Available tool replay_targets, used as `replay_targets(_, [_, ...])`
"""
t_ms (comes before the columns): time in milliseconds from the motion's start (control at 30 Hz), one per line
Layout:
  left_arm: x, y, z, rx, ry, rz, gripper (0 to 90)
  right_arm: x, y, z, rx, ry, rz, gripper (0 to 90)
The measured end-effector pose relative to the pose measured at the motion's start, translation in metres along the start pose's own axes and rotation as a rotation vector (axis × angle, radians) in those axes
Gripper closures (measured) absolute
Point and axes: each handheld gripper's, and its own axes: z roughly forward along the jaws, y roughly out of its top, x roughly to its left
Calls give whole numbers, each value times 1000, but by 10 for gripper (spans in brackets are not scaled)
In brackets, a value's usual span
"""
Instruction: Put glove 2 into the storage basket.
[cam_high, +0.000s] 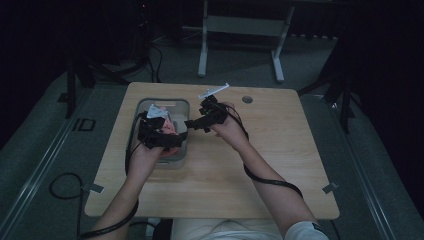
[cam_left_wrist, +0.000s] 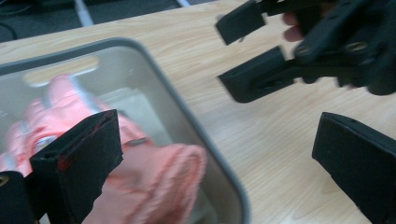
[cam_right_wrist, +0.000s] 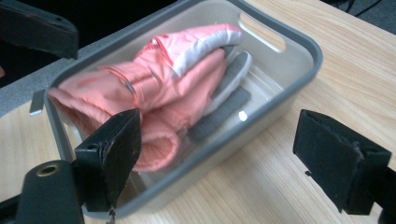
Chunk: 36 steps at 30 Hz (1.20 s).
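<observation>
A grey plastic bin (cam_high: 165, 102) stands on the left half of the wooden table. Pink gloves (cam_right_wrist: 163, 88) with white and grey parts lie bunched inside it, also seen as gloves (cam_left_wrist: 154, 182) in the left gripper view. My left gripper (cam_high: 161, 136) hovers over the bin, open; its left jaw is over the gloves and its right jaw over the bare table, gripper (cam_left_wrist: 215, 168). My right gripper (cam_high: 194, 123) is just right of the bin, gripper (cam_right_wrist: 226, 158), open and empty, pointing at the bin's near wall. The right gripper's jaws (cam_left_wrist: 261, 70) show at the top of the left gripper view.
A round cable hole (cam_high: 247, 99) sits near the table's far edge. The bare wooden tabletop (cam_high: 280, 145) stretches to the right of the hands. Cables trail from both forearms to the floor. A white desk frame (cam_high: 240, 25) stands beyond the table.
</observation>
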Motion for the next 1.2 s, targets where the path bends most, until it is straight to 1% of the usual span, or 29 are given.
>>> replay_targets(100, [-8, 1, 1, -14, -29, 1, 14, -3, -7, -3, -2, -2, 7, 153])
replay_targets(200, [-18, 1, 3, -11, -45, 23, 13, -5, -14, -6, -3, -5, 1, 153])
replay_targets(267, [-24, 0, 5, -18, -64, 33, 13, -5, -19, -8, -1, -14, -8, 153])
replay_targets(333, [-30, -2, 8, -15, -78, 40, 13, -7, -25, -10, 3, -21, -8, 153])
replay_targets(467, [-42, -4, 12, -30, -106, 52, 14, -13, -36, -14, 9, -32, -3, 153])
replay_targets(567, [-52, -4, 14, -31, -104, 82, 13, -18, -43, -17, 15, -42, -2, 153])
replay_targets(633, [-58, -4, 14, -33, -114, 91, 14, -20, -47, -19, 10, -45, 1, 153])
replay_targets(700, [-64, -5, 15, -33, -118, 106, 14, -21, -51, -20, 10, -55, -15, 153])
replay_targets(767, [-69, -7, 16, -25, -135, 111, 14, -22, -56, -22, 6, -53, -23, 153])
replay_targets(800, [-71, -8, 17, -26, -140, 114, 13, -22, -58, -23, 3, -55, -30, 153])
replay_targets(900, [-76, -12, 22, -19, -163, 114, 14, -23, -65, -25, 0, -51, -31, 153])
replay_targets(933, [-77, -13, 23, -15, -164, 118, 14, -24, -67, -26, -2, -51, -37, 153])
replay_targets(1067, [-83, -20, 30, -12, -172, 119, 13, -26, -77, -25, 2, -51, -35, 153])
replay_targets(1133, [-86, -25, 35, 0, -157, 136, 13, -27, -82, -24, 8, -52, -33, 152])
replay_targets(1167, [-87, -27, 37, 10, -154, 145, 13, -28, -84, -24, 10, -50, -32, 153])
replay_targets(1200, [-88, -29, 39, 18, -160, 144, 14, -29, -87, -23, 13, -50, -28, 152])
